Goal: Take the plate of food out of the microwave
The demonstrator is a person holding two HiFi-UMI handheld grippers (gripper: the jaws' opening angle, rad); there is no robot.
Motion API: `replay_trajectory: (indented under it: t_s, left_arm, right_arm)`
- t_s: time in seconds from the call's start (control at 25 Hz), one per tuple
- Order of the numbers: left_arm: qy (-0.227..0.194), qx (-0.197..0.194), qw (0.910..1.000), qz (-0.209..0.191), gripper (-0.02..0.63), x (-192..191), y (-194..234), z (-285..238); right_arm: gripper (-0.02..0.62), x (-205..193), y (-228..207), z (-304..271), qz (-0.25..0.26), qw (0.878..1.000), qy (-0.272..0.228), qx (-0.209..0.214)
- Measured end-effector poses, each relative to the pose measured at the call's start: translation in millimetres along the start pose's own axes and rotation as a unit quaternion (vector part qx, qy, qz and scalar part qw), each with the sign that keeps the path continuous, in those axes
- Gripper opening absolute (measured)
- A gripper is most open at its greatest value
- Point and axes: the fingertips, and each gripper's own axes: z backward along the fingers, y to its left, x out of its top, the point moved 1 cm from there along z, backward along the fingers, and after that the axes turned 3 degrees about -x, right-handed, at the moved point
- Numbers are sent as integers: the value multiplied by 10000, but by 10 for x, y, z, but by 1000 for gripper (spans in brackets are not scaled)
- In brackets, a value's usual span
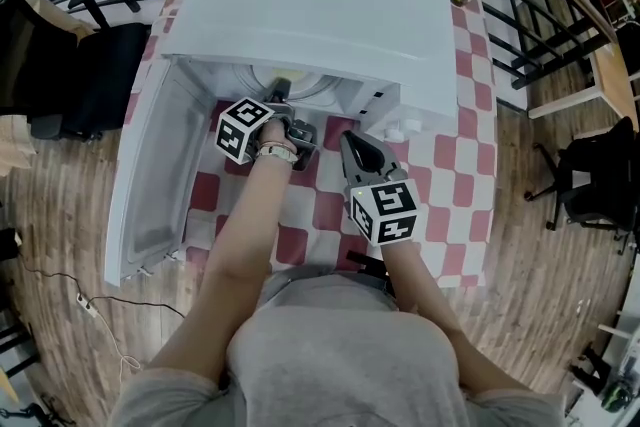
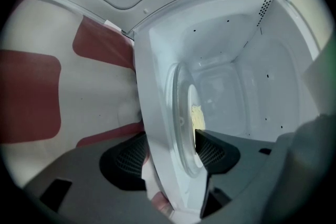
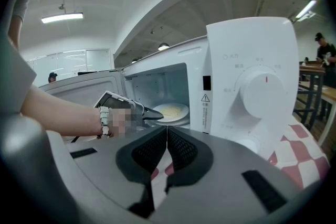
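While the white microwave (image 1: pixel 310 5) sits on a worktop covered by a red-and-white checked cloth (image 1: pixel 470 165), its door (image 1: pixel 145 185) stands swung wide open at the far left. Just right of the door, the left gripper (image 1: pixel 280 100) reaches into the mouth of the oven. It is held by a bare arm with a beaded band (image 1: pixel 277 152) at the wrist, and its marker cube (image 1: pixel 243 128) faces up.

The left gripper is turned so that one jaw rides above the other. The left gripper view shows the jaws standing wide apart. The oven's front sill, the edge of the glass turntable (image 2: pixel 181 128) and the near rim of the plate (image 2: pixel 195 113) lie in the gap between them. The upper jaw reaches over the plate's edge, and neither pad can be seen pressing on it.

The plate lies flat on the turntable inside the cavity, with pale yellow food (image 3: pixel 169 109) spread over its middle.

Further right, the right gripper (image 3: pixel 167 139) hovers in front of the oven, outside the cavity and apart from the plate. Its jaws are closed together, pad against pad, with nothing between them.

Beyond it, the control panel (image 3: pixel 252 60) on the oven's right side carries a round white dial (image 3: pixel 261 93). The checked cloth shows again past the oven's right flank.
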Motion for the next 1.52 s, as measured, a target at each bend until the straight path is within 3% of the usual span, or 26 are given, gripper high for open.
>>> replay_trajectory:
  t_s: [0.52, 0.96, 1.52]
  left_arm:
    - [45, 73, 10000, 49, 214, -37, 13, 182]
    - [-12, 43, 10000, -19, 104, -37, -63, 317]
    - [-114, -366, 9993, 34, 14, -3, -218, 413]
  right_arm:
    - [26, 47, 93, 80, 6, 9999, -130, 60]
    - [26, 86, 150, 154, 6, 9996, -246, 107]
    - [26, 115, 149, 229, 5, 9994, -330, 92]
